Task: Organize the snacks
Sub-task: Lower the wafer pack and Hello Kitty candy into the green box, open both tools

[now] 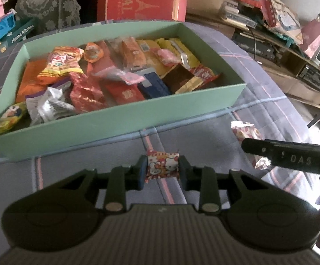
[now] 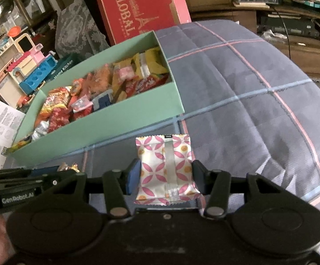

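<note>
The left gripper (image 1: 162, 169) pinches a small, crinkly cartoon-cat candy wrapper (image 1: 162, 165) between its narrowed jaws, long axis crosswise, above the plaid quilted cloth (image 1: 259, 101). The right gripper (image 2: 165, 177) clamps a glossy white pillow packet with pink petal pattern (image 2: 165, 167), its silver seam pointing forward. Beyond lies a mint-green cardboard box (image 1: 115, 119) heaped with foil snacks; a red carton (image 2: 138, 8) reads "GLOBAL".

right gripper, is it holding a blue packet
No, the right gripper is shut on a white packet printed with pink petal shapes and orange dots.
</note>
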Demonstrator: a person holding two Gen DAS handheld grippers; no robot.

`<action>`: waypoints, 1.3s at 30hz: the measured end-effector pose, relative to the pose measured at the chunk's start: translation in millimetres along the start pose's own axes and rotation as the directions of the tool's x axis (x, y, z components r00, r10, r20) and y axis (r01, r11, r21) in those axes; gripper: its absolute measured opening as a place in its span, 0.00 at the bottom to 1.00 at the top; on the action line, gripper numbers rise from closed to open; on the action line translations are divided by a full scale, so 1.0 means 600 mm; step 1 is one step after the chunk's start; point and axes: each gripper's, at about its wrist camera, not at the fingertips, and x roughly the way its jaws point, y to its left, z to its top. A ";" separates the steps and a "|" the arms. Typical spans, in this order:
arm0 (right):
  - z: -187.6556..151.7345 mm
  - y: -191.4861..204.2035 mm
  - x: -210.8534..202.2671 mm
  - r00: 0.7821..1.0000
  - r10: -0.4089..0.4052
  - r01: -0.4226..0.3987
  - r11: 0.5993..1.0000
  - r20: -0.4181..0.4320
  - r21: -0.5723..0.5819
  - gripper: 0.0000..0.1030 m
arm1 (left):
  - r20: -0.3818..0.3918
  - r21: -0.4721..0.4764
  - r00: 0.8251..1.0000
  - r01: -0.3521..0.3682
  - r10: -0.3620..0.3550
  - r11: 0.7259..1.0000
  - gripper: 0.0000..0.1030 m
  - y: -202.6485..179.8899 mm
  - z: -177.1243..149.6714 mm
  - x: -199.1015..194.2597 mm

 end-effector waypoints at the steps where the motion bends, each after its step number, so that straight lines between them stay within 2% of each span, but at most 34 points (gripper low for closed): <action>1: 0.003 0.001 -0.005 1.000 0.000 0.000 1.000 0.006 0.000 0.48 | 0.004 -0.005 1.000 0.000 0.000 1.000 0.28 0.002 0.000 -0.005; 7: 0.040 0.018 -0.030 0.999 0.008 -0.007 1.000 0.054 -0.012 0.48 | 0.059 -0.046 0.998 -0.015 0.018 0.999 0.29 0.027 0.021 -0.041; 16: 0.123 0.060 -0.024 0.992 0.043 -0.037 0.998 0.116 -0.053 0.49 | 0.141 -0.132 0.987 -0.051 0.070 0.990 0.29 0.085 0.102 -0.070; 22: 0.164 0.069 0.011 0.992 0.048 -0.045 0.998 0.117 -0.034 0.49 | 0.145 -0.155 0.986 -0.057 0.080 0.986 0.29 0.103 0.140 -0.055; 29: 0.181 0.071 0.045 0.994 0.030 -0.027 0.999 0.109 -0.025 0.51 | 0.114 -0.163 0.990 -0.060 0.079 0.985 0.31 0.105 0.157 -0.018; 30: 0.182 0.071 0.048 0.994 0.029 -0.026 0.999 0.108 -0.028 0.55 | 0.106 -0.165 0.991 -0.062 0.080 0.984 0.33 0.105 0.157 -0.013; 31: 0.183 0.073 0.052 0.994 0.031 -0.028 0.999 0.105 -0.029 0.61 | 0.100 -0.167 0.991 -0.068 0.085 0.984 0.41 0.105 0.156 -0.008; 32: 0.184 0.073 0.054 0.994 0.031 -0.028 0.999 0.105 -0.027 0.77 | 0.093 -0.169 0.992 -0.074 0.090 0.983 0.50 0.106 0.156 -0.004; 33: 0.184 0.073 0.054 0.993 0.030 -0.028 0.999 0.111 -0.022 0.90 | 0.089 -0.172 0.991 -0.080 0.096 0.982 0.69 0.107 0.155 0.000; 34: 0.182 0.072 0.052 0.992 0.031 -0.029 0.999 0.124 -0.019 0.93 | 0.092 -0.177 0.990 -0.090 0.108 0.980 0.82 0.108 0.152 0.002; 37: 0.180 0.071 0.049 0.991 0.028 -0.026 1.000 0.134 -0.016 0.98 | 0.093 -0.178 0.987 -0.114 0.132 0.977 0.92 0.110 0.145 0.006; 39: 0.179 0.070 0.048 0.991 0.028 -0.027 1.000 0.133 -0.008 1.00 | 0.083 -0.185 0.988 -0.114 0.131 0.976 0.94 0.112 0.142 0.008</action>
